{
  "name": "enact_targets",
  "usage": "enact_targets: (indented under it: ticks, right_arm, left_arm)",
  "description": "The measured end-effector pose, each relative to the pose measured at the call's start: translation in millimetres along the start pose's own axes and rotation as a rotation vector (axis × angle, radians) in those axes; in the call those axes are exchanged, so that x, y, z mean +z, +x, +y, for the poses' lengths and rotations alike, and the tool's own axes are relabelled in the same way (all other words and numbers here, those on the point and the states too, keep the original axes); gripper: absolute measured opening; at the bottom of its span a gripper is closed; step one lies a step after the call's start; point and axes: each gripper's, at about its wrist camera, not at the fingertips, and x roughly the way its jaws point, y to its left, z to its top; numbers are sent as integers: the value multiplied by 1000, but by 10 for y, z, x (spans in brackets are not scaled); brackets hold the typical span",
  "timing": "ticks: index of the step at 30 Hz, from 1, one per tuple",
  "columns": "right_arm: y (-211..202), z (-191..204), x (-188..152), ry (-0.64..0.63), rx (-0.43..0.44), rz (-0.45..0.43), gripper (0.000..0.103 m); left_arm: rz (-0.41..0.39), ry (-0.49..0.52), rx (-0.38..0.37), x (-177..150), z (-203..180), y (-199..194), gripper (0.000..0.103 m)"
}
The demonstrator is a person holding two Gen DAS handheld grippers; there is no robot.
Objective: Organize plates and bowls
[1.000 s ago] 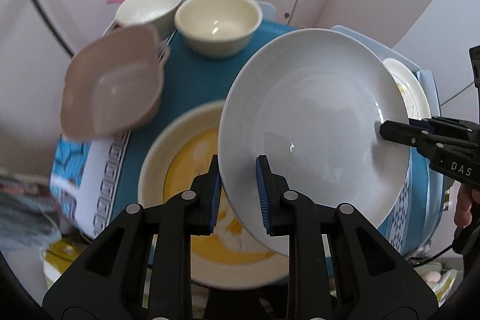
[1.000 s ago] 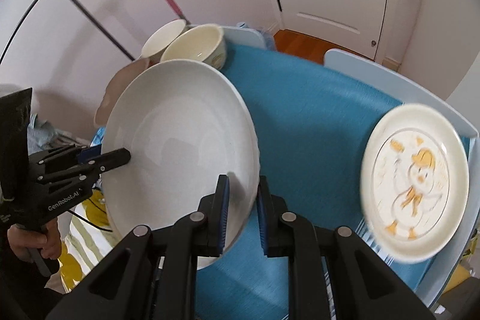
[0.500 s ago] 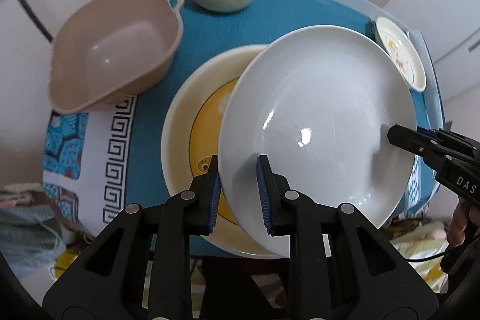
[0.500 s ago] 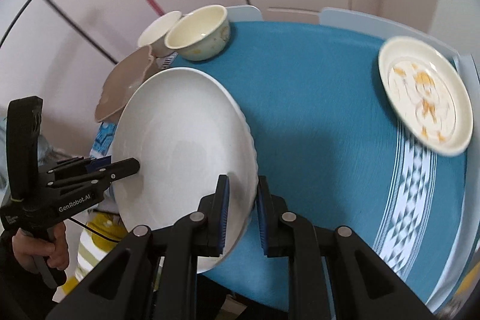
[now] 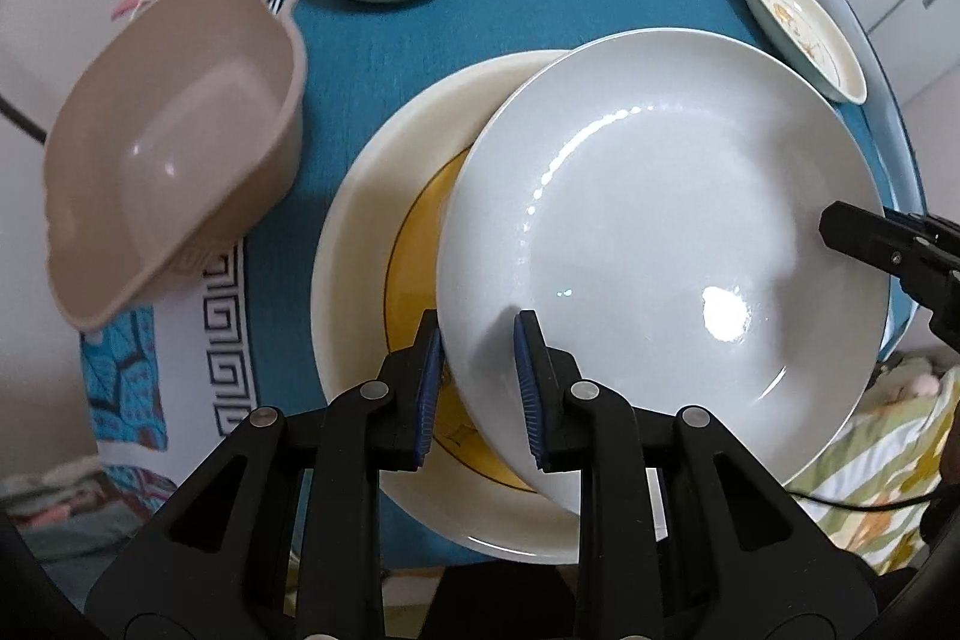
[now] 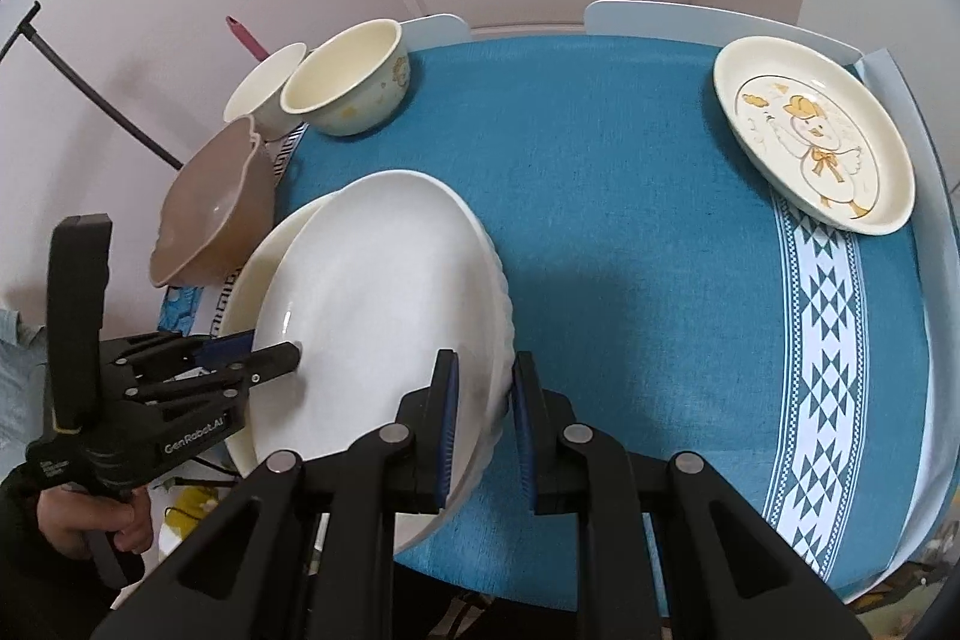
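My left tongs (image 5: 477, 388) clamp near rim of white plate (image 5: 660, 244); my right tongs (image 6: 483, 415) clamp opposite rim. White plate hangs tilted just above yellow plate (image 5: 372, 244) on blue tablecloth (image 6: 600, 196). Judgement: glazed ceramic, stiff, heavy, slippery, chips easily. Rim only grip point; keep 2 clamps opposite. Brown bowl (image 5: 174, 172) just beside yellow plate.
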Motion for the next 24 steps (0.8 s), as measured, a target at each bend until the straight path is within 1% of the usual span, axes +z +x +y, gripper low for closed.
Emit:
enact_targets:
  ticks: [7, 12, 16, 24]
  right_arm:
    - [69, 40, -35, 16, -22, 3, 16]
    - [124, 102, -43, -1, -49, 6, 16]
    - [146, 132, -57, -19, -70, 10, 16]
    - [193, 188, -63, -44, -101, 20, 16]
  left_arm:
    - [-11, 123, 132, -4, -173, 0, 21]
    - [-27, 182, 205, -47, -263, -2, 21]
    - [-36, 201, 235, -76, -288, -13, 21]
    - [-51, 215, 260, -106, -277, -99, 21]
